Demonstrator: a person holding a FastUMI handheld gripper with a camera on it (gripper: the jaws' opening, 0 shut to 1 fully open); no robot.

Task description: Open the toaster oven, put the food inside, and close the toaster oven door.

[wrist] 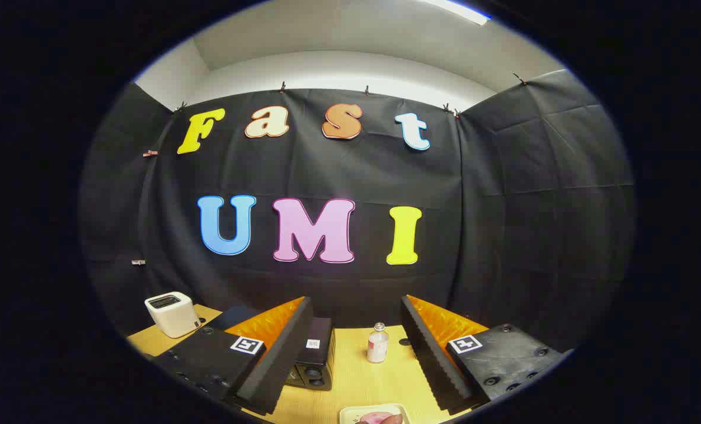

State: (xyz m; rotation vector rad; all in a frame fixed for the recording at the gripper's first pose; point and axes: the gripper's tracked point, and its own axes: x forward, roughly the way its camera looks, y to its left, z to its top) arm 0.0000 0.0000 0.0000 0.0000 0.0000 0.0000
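My gripper point(353, 368) is open, its two fingers spread wide above the wooden table point(356, 377) with nothing between them. A black toaster oven point(315, 360) stands on the table just ahead, partly hidden behind the left finger point(274, 353); its knobs face me and I cannot tell how its door stands. A pale plate point(374, 414) with a pink piece of food point(377, 419) lies close below, between the fingers and nearer the right finger point(433, 359).
A small clear bottle point(377, 343) with a white label stands on the table between the fingers, beyond the plate. A white boxy appliance point(172, 314) sits at the far left of the table. The black cloth wall closes the booth behind.
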